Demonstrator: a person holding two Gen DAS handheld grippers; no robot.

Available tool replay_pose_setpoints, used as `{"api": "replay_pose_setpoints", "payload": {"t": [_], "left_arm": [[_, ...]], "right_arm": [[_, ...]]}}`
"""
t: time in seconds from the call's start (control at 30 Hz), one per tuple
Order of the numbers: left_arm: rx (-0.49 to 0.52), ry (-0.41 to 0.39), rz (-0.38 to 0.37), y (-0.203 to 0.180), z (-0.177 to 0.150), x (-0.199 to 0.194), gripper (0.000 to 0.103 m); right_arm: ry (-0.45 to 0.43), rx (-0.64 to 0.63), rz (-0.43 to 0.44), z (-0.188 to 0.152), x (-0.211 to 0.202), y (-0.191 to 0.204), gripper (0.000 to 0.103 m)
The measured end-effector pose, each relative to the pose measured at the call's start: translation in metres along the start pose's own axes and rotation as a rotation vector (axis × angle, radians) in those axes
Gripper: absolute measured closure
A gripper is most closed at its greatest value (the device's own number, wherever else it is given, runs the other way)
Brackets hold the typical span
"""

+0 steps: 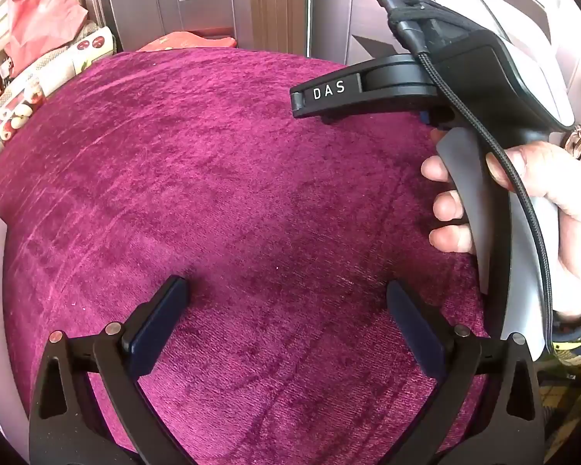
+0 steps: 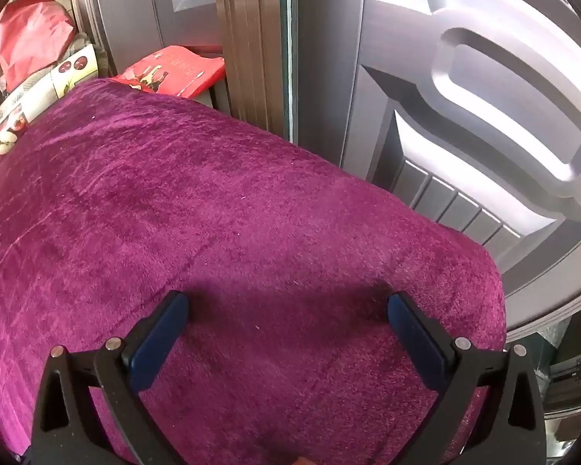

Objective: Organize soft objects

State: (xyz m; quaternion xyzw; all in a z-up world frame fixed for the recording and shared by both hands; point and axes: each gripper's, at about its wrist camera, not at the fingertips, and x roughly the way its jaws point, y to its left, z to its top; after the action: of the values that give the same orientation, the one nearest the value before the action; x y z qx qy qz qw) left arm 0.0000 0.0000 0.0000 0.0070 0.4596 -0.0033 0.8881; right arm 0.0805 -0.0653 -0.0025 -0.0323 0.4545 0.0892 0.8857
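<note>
**Left wrist view: two open tools over a purple cloth**

Left wrist view shows the left tool (image 1: 286,290) closest to us. Its two dark blue pads (image 1: 155,329) are spread wide apart. Nothing is between them. They hang over a soft purple cloth (image 1: 213,174) that covers the tabletop and fills most of the picture.

A bit farther, on the right side, a hand (image 1: 523,193) holds the handle of the right tool. Its black front part says "DAS". You cannot see its fingertips from here.

Far back on the left is a red bag (image 1: 42,15). It sits on a box with fruit pictures (image 1: 38,77). Behind the cloth lies a flat red pack (image 1: 186,40), and past that a gray door (image 1: 197,0).

In the right wrist view, the right tool (image 2: 288,302) is also spread wide, with nothing held. It is just over the same purple cloth (image 2: 213,193), near its right edge. Its shadow falls on the cloth between the pads (image 2: 157,341). Farther back are the flat red pack (image 2: 178,68), the fruit box (image 2: 31,104) and the red bag (image 2: 31,35). The gray door (image 2: 484,97) stands close on the right.
</note>
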Motion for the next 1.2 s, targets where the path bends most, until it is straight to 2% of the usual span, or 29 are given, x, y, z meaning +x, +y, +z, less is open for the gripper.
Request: {"api": "replay_pose_setpoints", "payload": {"t": [1.2], "left_arm": [[0.0,-0.002,0.0,0.0,0.0,-0.0001,0.001]], "right_arm": [[-0.002,-0.002,-0.003,0.0,-0.0001,-0.0003,0.0]]}}
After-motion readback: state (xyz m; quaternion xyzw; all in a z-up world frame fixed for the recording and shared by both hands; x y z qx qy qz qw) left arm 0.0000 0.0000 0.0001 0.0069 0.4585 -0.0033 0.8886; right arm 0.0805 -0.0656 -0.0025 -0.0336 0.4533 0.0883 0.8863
